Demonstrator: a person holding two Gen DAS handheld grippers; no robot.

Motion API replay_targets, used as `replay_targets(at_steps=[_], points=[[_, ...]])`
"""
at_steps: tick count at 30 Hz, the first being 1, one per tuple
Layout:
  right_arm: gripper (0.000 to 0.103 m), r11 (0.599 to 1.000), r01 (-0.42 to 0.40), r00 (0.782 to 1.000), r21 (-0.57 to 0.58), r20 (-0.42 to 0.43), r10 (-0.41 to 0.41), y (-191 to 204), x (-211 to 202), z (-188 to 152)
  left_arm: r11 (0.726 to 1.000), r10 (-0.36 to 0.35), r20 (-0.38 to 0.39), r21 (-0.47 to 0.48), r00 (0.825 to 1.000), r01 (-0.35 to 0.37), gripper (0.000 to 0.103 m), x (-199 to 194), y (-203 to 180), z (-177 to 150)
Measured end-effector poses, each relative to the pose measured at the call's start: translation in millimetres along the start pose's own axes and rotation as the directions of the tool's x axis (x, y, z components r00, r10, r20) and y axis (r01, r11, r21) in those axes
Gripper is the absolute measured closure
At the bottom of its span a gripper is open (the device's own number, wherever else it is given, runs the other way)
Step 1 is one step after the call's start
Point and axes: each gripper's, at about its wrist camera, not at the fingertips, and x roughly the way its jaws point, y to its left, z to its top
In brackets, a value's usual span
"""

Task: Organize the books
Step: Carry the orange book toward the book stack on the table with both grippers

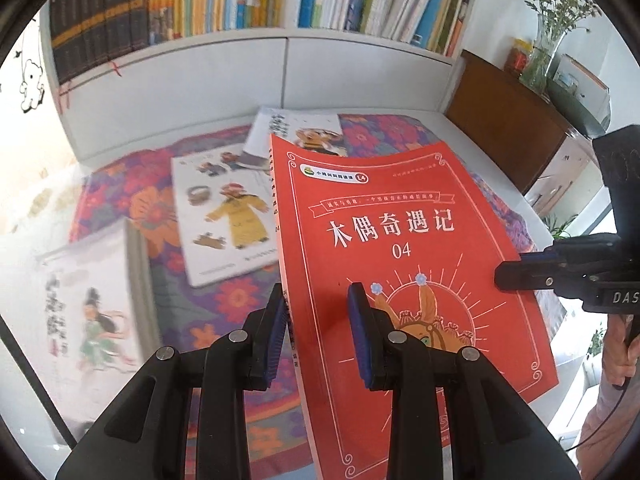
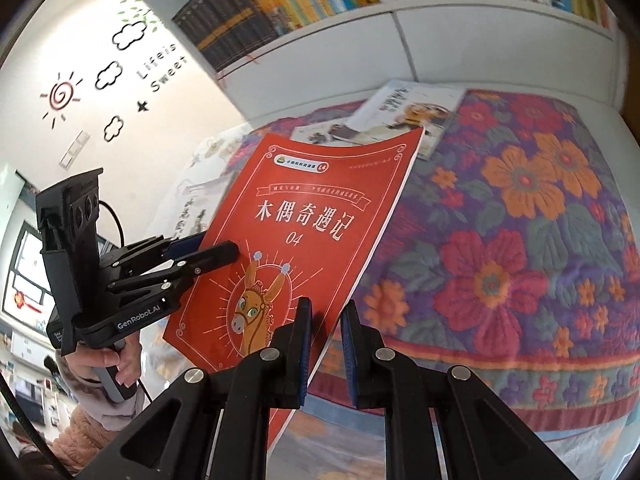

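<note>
A thin red book [image 1: 400, 248] with a donkey on its cover is held up above the flowered cloth. My left gripper [image 1: 318, 336] straddles its spine edge, the jaws set wide with a gap to the cover. In the right wrist view it [image 2: 216, 250] looks closed on the book's [image 2: 304, 232] left edge. My right gripper [image 2: 325, 350] has its jaws around the book's right edge, a narrow gap showing. In the left wrist view it [image 1: 508, 276] comes in from the right at the book's edge.
Three white picture books [image 1: 224, 216] [image 1: 296, 132] [image 1: 88, 304] lie on the flowered cloth [image 2: 520, 240]. A white shelf [image 1: 280, 0] packed with upright books stands behind. A brown cabinet [image 1: 520, 128] with a vase is at the right.
</note>
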Motion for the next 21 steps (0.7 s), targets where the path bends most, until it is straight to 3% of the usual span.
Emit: replay_targets(at_steps=[9, 21], points=[[0.089, 0.995, -0.059, 0.998, -0.075, -0.002, 0.059, 58.5, 20.8, 33.6, 0.996, 0.026, 0.036, -0.080, 0.999, -0.023, 0.076, -36.8, 68.9, 2.4], [0.089, 0.973, -0.167, 0.984, -0.160, -0.085, 0.155, 143.0, 100.7, 79.1, 0.961, 0.131, 0.048, -0.252, 0.990, -0.115, 0.076, -67.2, 178.1, -13.6]])
